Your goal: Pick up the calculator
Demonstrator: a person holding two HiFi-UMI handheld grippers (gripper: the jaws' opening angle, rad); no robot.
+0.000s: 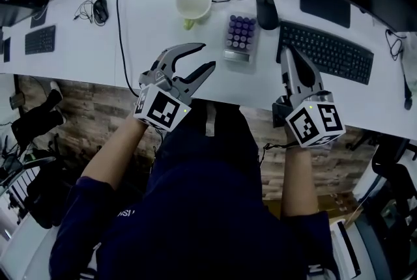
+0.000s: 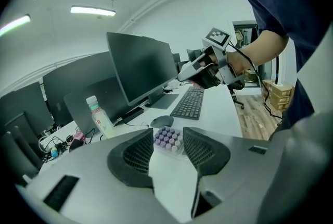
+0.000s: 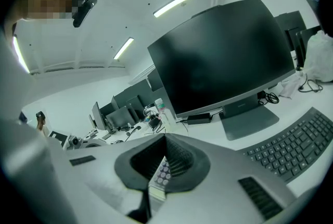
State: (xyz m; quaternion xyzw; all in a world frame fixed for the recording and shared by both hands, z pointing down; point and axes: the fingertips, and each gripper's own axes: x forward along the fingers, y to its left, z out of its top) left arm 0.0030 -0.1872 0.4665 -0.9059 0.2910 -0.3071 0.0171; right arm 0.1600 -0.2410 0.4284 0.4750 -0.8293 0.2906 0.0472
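A person seated at a white office desk point(image 1: 146, 25) holds a two-jaw gripper in each hand above the desk's near edge. The calculator point(image 1: 239, 36), grey with rows of purple keys, lies flat on the desk at about 12 o'clock in the head view. It sits between a pale cup point(image 1: 193, 2) at its 10 o'clock and a black mouse point(image 1: 266, 12) at its 2 o'clock.

The left gripper point(image 1: 207, 56) has its jaws spread wide with nothing between them. It points toward the calculator, which lies at its 1 o'clock, near but not touched. In the left gripper view the purple keys show through the gap between the jaws.

The right gripper point(image 1: 287, 52) has its jaws brought together at the tips and grips nothing. It hangs over the left end of a black keyboard point(image 1: 326, 52), with the calculator at its 10 o'clock. A dark monitor point(image 3: 223, 56) stands behind the keyboard, and a clear bottle point(image 2: 100, 116) stands farther along the desk.
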